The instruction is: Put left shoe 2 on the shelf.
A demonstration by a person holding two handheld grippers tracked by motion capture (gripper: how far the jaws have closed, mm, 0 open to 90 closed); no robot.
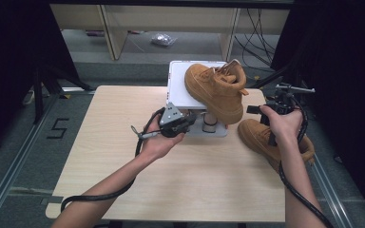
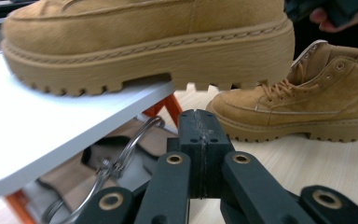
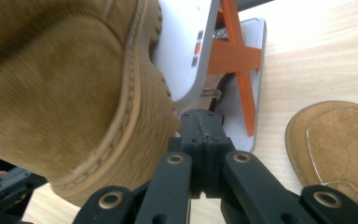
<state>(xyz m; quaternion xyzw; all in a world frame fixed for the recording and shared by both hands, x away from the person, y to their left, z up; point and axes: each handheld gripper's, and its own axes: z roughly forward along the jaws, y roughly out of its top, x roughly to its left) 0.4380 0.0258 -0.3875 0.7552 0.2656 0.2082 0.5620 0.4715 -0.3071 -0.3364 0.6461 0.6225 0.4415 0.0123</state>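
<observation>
1. On a pale wooden worktop (image 1: 195, 180), a person's two forearms reach in, each hand gripping a tool.
2. The left tool (image 1: 190, 121) has its jaws pressed fully together, with nothing between them. In the left gripper view its closed tips (image 2: 199, 135) sit just below the edge of a white stand (image 2: 51, 135).
3. The right tool (image 1: 253, 109) is likewise clamped tight and empty. In the right gripper view its tips (image 3: 201, 135) lie just beside the heel of the raised boot (image 3: 70, 93), apparently apart from it, though contact cannot be ruled out.
4. One tan suede boot (image 1: 216, 88) stands on the white stand (image 1: 178, 88), sole resting on the top plate, heel overhanging the edge.
5. The second boot (image 1: 259, 137) lies on the worktop at the right, under the right forearm, near the stand.
6. Orange struts (image 3: 235, 56) brace the stand; a metal ring (image 2: 130, 149) hangs beneath its plate.
7. On the floor at left, a marking reads "5" (image 1: 58, 128). Small squares on the stand's edge (image 3: 197, 46) cannot be read.
</observation>
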